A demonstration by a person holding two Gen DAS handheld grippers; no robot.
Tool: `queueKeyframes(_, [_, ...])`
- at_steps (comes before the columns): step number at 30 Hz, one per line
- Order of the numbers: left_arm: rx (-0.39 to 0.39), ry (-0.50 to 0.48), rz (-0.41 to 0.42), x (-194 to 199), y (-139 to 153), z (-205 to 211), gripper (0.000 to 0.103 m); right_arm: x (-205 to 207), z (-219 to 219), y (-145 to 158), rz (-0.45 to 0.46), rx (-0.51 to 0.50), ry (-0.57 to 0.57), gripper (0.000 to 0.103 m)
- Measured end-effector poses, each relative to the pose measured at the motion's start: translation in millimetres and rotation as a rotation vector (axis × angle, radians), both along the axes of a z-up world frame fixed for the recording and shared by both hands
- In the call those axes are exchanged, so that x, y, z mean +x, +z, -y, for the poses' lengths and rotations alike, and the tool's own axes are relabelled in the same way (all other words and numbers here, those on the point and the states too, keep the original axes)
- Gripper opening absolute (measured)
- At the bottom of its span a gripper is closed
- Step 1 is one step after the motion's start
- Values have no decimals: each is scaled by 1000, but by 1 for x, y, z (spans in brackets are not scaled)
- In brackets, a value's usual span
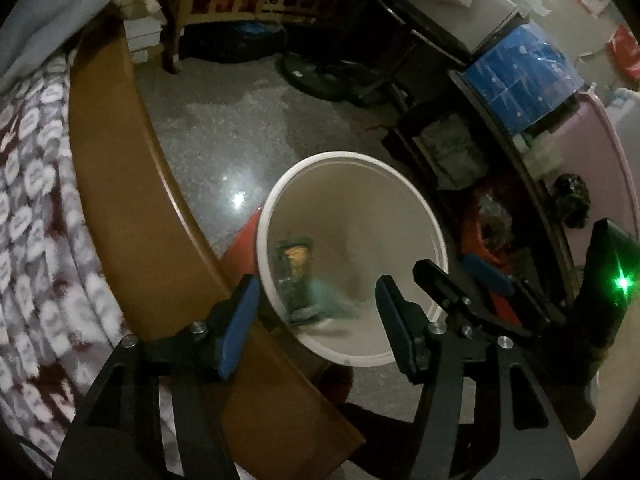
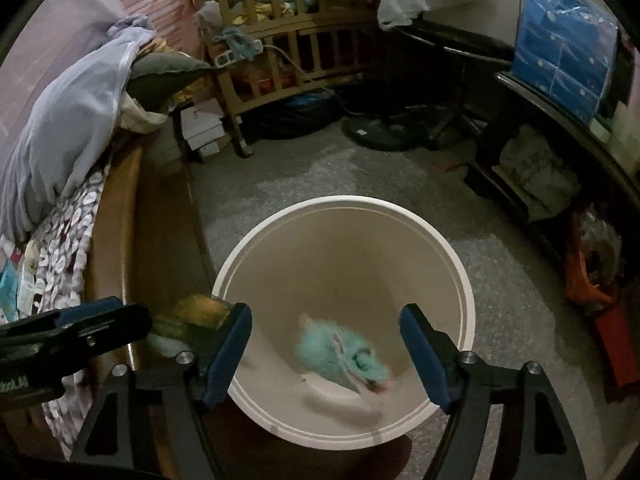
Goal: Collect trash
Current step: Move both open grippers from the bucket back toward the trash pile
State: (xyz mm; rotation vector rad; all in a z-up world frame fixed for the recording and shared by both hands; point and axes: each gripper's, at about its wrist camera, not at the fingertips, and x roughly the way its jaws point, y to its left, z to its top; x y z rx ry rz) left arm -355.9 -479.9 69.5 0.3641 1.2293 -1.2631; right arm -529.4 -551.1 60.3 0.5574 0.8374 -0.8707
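Note:
A white round bin [image 1: 348, 157] stands on the grey floor beside the bed. My left gripper [image 1: 318, 320] hangs open over its near rim, with nothing pressed between the blue pads. Below it, a blurred green and orange wrapper [image 1: 295, 276] shows against the bin's inner wall. My right gripper [image 2: 326, 356] is open above the bin [image 2: 344, 201]. A blurred teal crumpled piece [image 2: 344, 356] lies loose inside, below its pads. The wrapper [image 2: 196, 312] shows as an orange blur by the bin's left rim, next to the left gripper [image 2: 100, 320]. The right gripper [image 1: 464, 280] sits just right of the left one.
A brown wooden bed frame [image 1: 120, 184] with a patterned blanket [image 1: 36, 200] runs along the left. A wooden crib [image 2: 288, 40] and a fan base [image 2: 380, 132] stand at the back. A dark desk with a blue pack [image 2: 564, 48] and orange items [image 2: 592, 280] lines the right.

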Motion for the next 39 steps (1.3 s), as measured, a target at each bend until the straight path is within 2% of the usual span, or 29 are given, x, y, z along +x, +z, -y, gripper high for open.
queueKeyframes(7, [5, 43, 67, 10, 8, -19, 59, 7, -7, 2, 7, -15, 33, 75])
queueKeyframes(13, [-1, 98, 203, 21, 21, -45, 59, 16, -16, 7, 19, -39, 58, 75])
queueKeyframes(22, [-24, 166, 355, 39, 44, -90, 59, 40, -48, 29, 41, -89, 122, 75])
queueKeyframes(31, [-47, 270, 430, 66, 66, -140, 59, 81, -90, 53, 82, -124, 211, 79])
queueKeyframes(39, [-46, 379, 478, 97, 73, -188, 59, 124, -133, 69, 104, -151, 310, 80])
